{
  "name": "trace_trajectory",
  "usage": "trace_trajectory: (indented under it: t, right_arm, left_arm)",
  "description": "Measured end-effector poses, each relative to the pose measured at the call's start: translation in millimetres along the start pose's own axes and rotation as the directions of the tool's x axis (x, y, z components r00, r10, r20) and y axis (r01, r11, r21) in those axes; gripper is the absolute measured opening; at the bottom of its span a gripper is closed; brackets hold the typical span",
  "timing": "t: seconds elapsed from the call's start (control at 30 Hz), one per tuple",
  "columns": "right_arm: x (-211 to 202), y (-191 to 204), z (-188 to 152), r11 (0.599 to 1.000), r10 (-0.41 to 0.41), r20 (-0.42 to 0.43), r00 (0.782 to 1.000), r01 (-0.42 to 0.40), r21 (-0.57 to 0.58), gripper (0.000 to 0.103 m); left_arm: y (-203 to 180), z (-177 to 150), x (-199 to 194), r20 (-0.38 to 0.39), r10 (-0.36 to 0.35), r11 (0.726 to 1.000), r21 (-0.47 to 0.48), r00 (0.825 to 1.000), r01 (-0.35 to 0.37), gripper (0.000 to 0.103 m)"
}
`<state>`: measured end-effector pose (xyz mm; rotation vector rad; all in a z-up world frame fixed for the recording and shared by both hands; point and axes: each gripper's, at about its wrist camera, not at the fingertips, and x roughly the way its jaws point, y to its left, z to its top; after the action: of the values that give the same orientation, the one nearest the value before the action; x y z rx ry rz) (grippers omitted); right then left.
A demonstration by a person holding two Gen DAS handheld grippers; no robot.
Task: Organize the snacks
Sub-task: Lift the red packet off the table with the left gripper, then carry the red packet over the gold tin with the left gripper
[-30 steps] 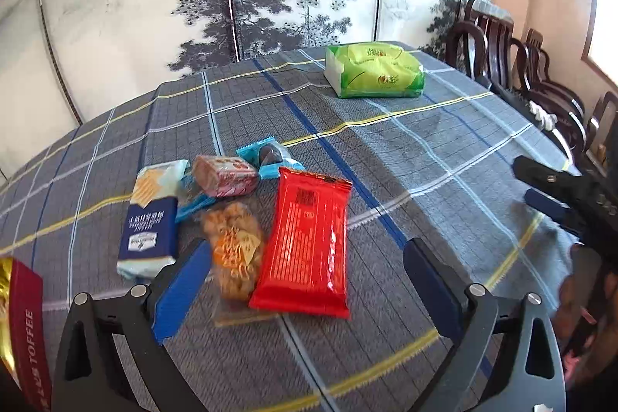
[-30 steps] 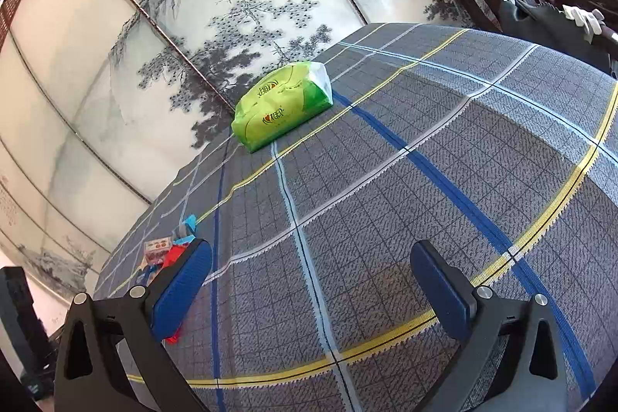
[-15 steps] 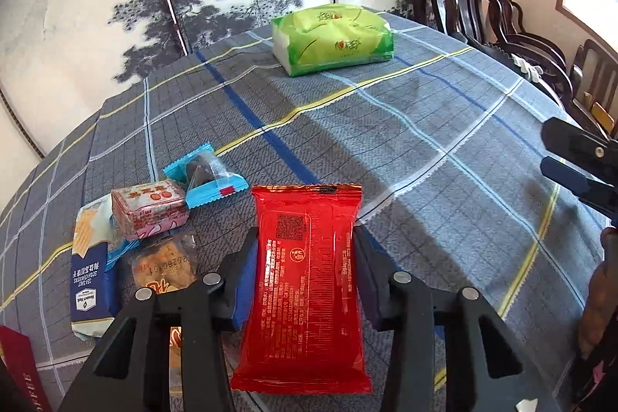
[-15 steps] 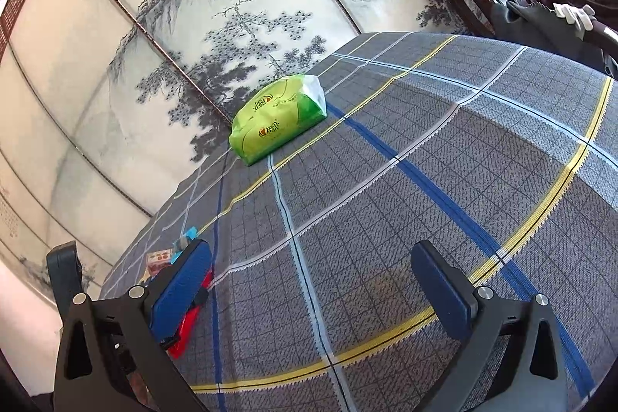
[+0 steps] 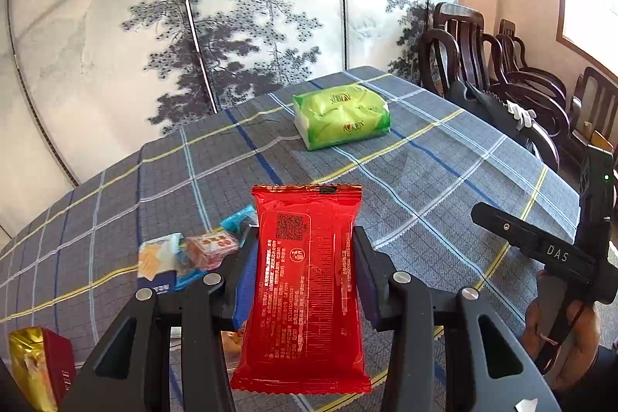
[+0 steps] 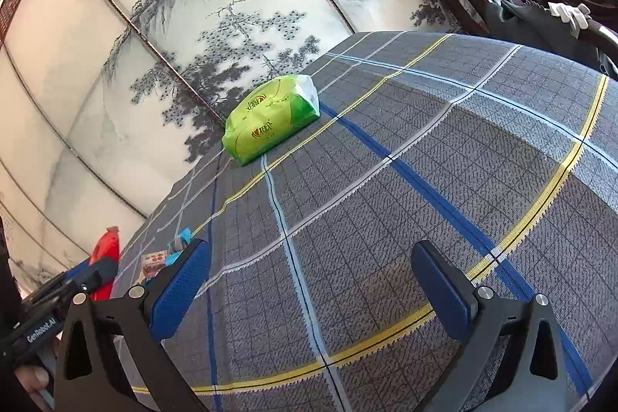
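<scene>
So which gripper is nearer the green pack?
Right. The right gripper hangs open over bare cloth with the green pack straight ahead. The left gripper, shut on the red packet, sits farther back.

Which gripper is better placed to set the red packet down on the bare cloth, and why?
Left. The left gripper is shut on the red packet, lifted clear of the snack pile. The right gripper is open and empty over bare cloth; using it would need a handover.

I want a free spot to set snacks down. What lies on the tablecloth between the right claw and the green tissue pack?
Nothing: in the right wrist view, only bare plaid tablecloth stretches from the open right claw to the green tissue pack.
</scene>
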<state>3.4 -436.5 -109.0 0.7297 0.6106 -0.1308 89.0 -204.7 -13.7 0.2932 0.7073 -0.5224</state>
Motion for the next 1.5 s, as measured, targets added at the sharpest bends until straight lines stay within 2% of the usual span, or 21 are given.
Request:
trace_trajectory:
  t: [0.23,0.47,0.7,0.9,1.1,1.5]
  right_arm:
    - [0,-1,0,1.0,-0.018,-0.002,1.0,0.018,0.003,0.103]
    - [2,0,1,0.999,-0.036,-0.009,0.999,0.036,0.004,0.103]
    - [3,0,1,0.999,-0.042,-0.012,0.999,0.042,0.002,0.103]
    - [4,1,1,0.999,-0.045,-0.013,0.999,0.045,0.001,0.103]
    - [4,1,0,0.999,-0.049,-0.015,0.999,0.049,-0.003,0.103]
    - [4,1,1,0.999,-0.049,-0.015,0.999,0.049,-0.003,0.103]
  left_arm:
    - [61,0,-23,0.017,0.065,0.993,-0.103,0.998,-0.063,0.041]
    - [143,-20,-54,0.01,0.152,0.967,-0.208,0.988,-0.146,0.041]
    - [235,-60,-96,-0.02,0.28,0.915,-0.297,0.96,-0.274,0.041]
    - [294,-93,-126,-0.059,0.365,0.865,-0.348,0.929,-0.362,0.04]
    - [325,-108,-153,-0.071,0.408,0.835,-0.374,0.91,-0.403,0.04]
    - [344,-139,-175,-0.127,0.437,0.811,-0.374,0.891,-0.451,0.041]
